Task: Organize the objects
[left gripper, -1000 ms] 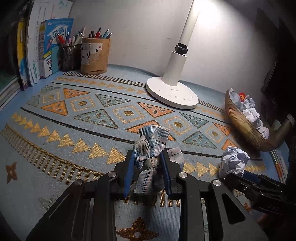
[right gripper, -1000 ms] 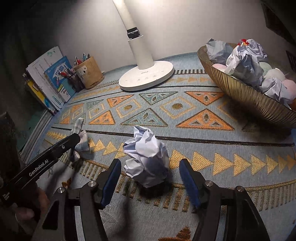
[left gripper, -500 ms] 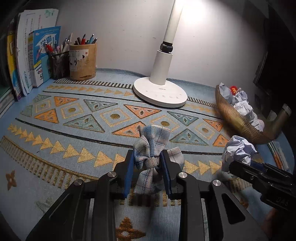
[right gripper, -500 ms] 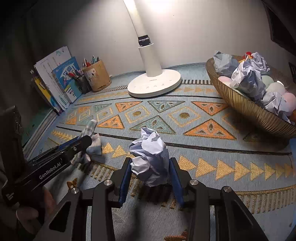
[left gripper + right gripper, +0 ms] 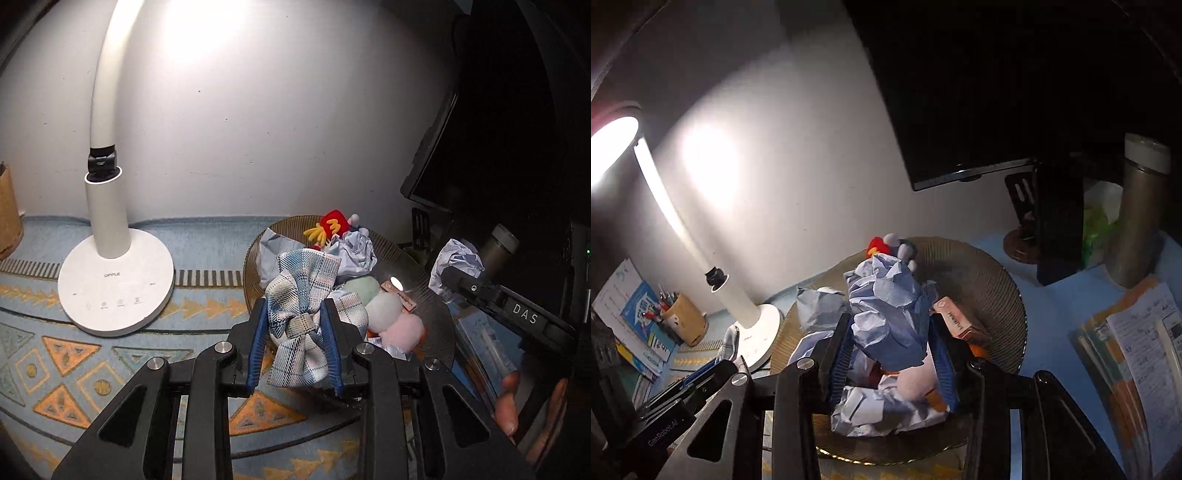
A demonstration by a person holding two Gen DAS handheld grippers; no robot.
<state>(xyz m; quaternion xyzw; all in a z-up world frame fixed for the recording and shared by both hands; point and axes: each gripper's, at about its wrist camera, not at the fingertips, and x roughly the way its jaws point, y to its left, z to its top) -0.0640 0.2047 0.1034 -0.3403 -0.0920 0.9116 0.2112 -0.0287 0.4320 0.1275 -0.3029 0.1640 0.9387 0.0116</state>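
Observation:
A plaid fabric bow (image 5: 303, 314) hangs in my left gripper (image 5: 293, 321), which is shut on it, just above the near left rim of a ribbed brown bowl (image 5: 417, 269). My right gripper (image 5: 890, 332) is shut on a pale blue crumpled paper ball (image 5: 886, 310), held over the middle of the same bowl (image 5: 990, 295). In the left wrist view that paper ball (image 5: 456, 258) shows at the right, above the bowl's far side. The bowl holds several crumpled papers, pastel soft balls, a red toy (image 5: 334, 223) and a small box (image 5: 960, 325).
A white desk lamp (image 5: 114, 288) stands left of the bowl on the patterned mat. Behind the bowl are a dark monitor (image 5: 960, 110) and a metal flask (image 5: 1141, 206). Stacked papers (image 5: 1137, 350) lie at the right, a pen holder (image 5: 683, 317) and books at the far left.
The right gripper shut on the paper ball on the mat. Both grippers then lifted and swung right, carrying the bow and the ball from the mat to above the bowl.

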